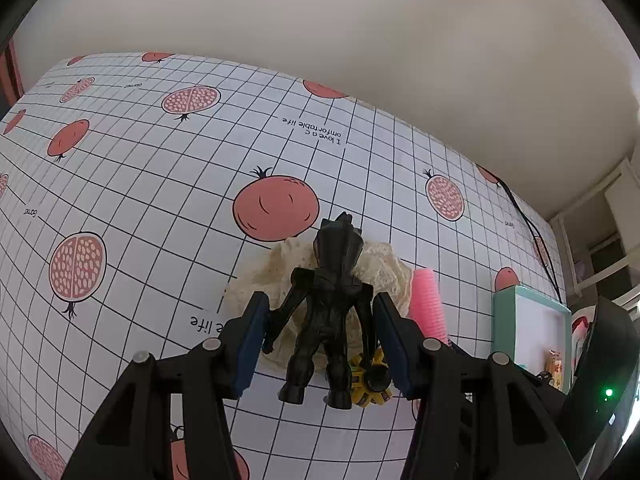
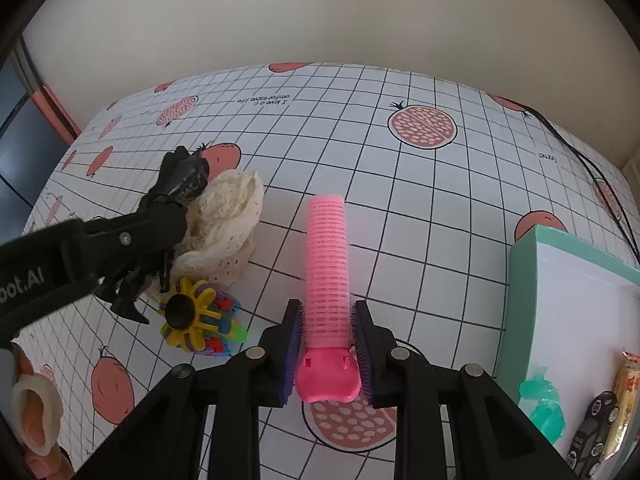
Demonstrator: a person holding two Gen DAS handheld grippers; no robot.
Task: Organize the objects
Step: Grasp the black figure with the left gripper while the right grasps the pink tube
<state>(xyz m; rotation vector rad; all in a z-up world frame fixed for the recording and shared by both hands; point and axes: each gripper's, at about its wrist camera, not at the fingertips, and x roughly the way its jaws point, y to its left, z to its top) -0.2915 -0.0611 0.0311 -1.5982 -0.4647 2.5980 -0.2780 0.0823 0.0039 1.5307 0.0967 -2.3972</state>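
Note:
A black toy figure (image 1: pixel 328 280) stands between the blue pads of my left gripper (image 1: pixel 320 300), which is shut on its arms. It hangs over a cream lace cloth (image 1: pixel 260 276). In the right wrist view the same figure (image 2: pixel 184 180) sticks out of the left gripper (image 2: pixel 160 216) above the cloth (image 2: pixel 228 216). My right gripper (image 2: pixel 327 306) is shut on the lower end of a pink hair roller (image 2: pixel 326 248), whose length lies away from me on the tablecloth. The roller (image 1: pixel 428 304) also shows just right of the left gripper.
A yellow flower toy on coloured discs (image 2: pixel 192 316) lies beside the cloth. A teal open box (image 2: pixel 568 280) at the right holds a green item, a toy car and a snack packet. A black cable (image 2: pixel 580 160) runs along the far right edge. A hand (image 2: pixel 32 412) shows at lower left.

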